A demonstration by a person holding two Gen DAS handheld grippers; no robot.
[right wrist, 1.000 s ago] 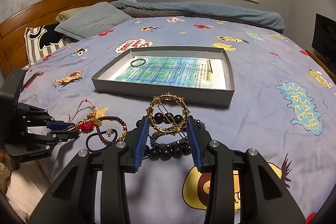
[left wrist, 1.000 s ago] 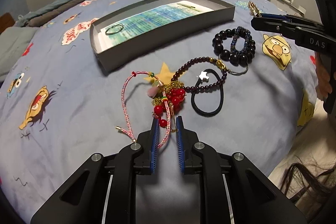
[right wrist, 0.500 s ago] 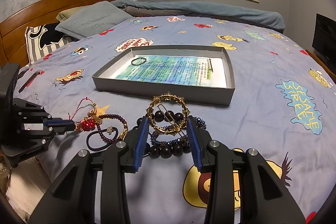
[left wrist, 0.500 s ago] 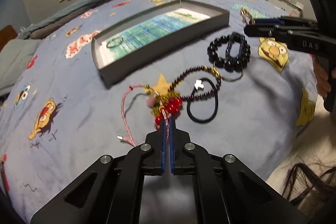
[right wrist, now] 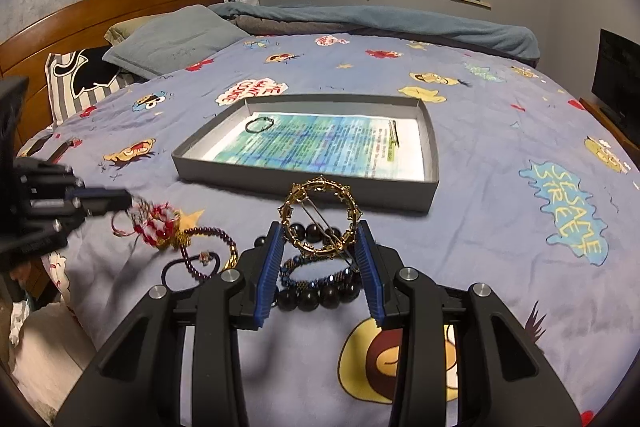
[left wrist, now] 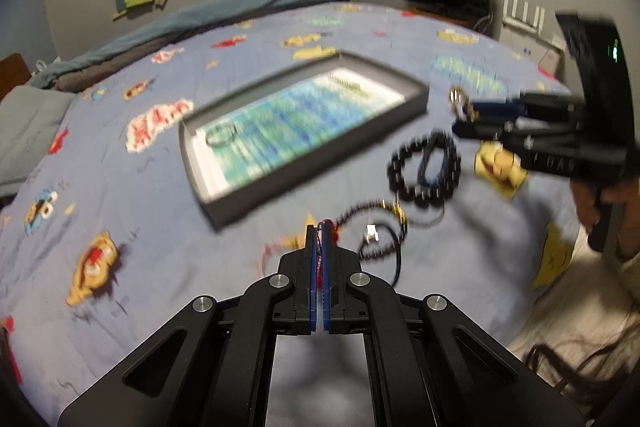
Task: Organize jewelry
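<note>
The left gripper [left wrist: 320, 227] had its jaws pressed together on the red charm [right wrist: 154, 223], which hung off its tip just above the bedspread [right wrist: 480, 131] (blurred in both views). The right gripper [right wrist: 320, 243] pinched the gold ring [right wrist: 320, 217] between its blue pads [right wrist: 270, 267], upright and lifted over the black beads [right wrist: 320, 297]. A purple bracelet [right wrist: 208, 239] and a hair tie [right wrist: 172, 273] lay between the grippers. The grey tray [right wrist: 432, 163] sat just beyond, holding a small ring [right wrist: 259, 125] and a pin [right wrist: 394, 133].
</note>
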